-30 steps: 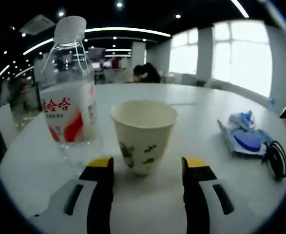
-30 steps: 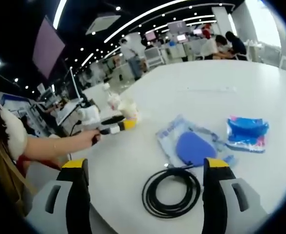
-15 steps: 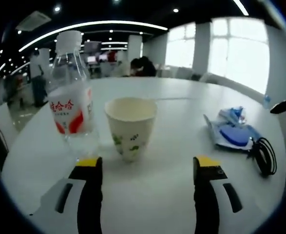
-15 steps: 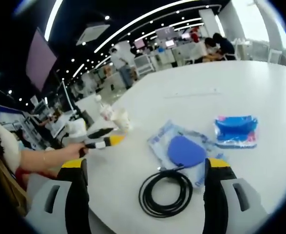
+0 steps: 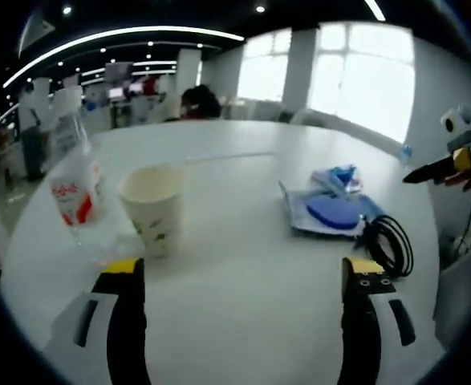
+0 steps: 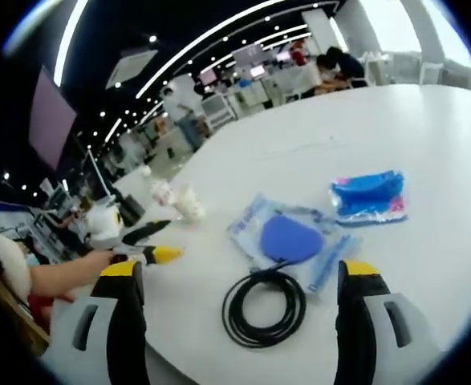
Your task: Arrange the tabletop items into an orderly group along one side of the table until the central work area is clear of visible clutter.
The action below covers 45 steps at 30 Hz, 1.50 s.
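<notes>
Backed left gripper (image 5: 239, 277) off paper cup (image 5: 152, 208) beside bottle (image 5: 72, 188), jaws spread, empty. Right gripper (image 6: 239, 277) spread near cable coil (image 6: 264, 307). Blue pouch (image 6: 287, 237), packet (image 6: 368, 195) remained mid-tabletop (image 5: 243, 184): clutter uncleared.

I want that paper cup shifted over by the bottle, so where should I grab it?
Take the paper cup across its upper wall, just under the rim, coming in level with the open left hand-held gripper. It stands upright and tapers downward; the bottle crowds its left side.
</notes>
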Each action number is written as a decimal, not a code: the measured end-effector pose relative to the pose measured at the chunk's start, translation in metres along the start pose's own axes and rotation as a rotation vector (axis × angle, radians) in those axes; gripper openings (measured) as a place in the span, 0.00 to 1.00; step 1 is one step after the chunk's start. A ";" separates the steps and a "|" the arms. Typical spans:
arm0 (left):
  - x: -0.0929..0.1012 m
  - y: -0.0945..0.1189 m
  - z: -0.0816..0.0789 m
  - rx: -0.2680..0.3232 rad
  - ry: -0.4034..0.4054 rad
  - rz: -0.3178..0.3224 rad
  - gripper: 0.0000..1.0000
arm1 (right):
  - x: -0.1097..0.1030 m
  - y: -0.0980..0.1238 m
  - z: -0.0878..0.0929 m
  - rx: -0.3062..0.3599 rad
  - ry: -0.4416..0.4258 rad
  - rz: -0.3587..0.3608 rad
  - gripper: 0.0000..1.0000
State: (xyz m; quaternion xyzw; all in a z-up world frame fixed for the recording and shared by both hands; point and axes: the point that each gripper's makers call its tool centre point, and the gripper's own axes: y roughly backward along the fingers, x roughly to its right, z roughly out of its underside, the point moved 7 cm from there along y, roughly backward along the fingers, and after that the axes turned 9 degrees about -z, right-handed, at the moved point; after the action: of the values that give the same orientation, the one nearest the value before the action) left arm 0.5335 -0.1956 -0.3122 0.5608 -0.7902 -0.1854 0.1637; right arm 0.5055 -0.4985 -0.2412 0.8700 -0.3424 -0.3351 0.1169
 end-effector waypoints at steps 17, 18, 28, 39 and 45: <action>0.041 -0.015 -0.010 -0.006 -0.097 0.155 0.99 | 0.012 0.005 0.010 0.003 -0.058 0.041 0.98; 0.042 -0.017 -0.011 -0.005 -0.097 0.160 0.99 | 0.013 0.005 0.010 0.006 -0.068 0.042 0.97; 0.053 -0.034 -0.016 -0.011 -0.084 0.188 0.95 | 0.030 -0.002 0.016 -0.004 -0.131 0.081 0.92; 0.052 -0.063 -0.011 -0.032 0.002 0.184 0.87 | 0.051 -0.025 0.021 -0.050 -0.183 0.157 0.82; 0.051 -0.074 -0.018 0.002 0.017 0.168 0.77 | 0.064 -0.032 0.021 -0.017 -0.239 0.250 0.70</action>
State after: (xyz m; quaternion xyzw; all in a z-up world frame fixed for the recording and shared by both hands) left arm 0.5866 -0.2684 -0.3288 0.4942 -0.8333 -0.1651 0.1849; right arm 0.5429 -0.5177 -0.3025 0.7736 -0.4565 -0.4218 0.1237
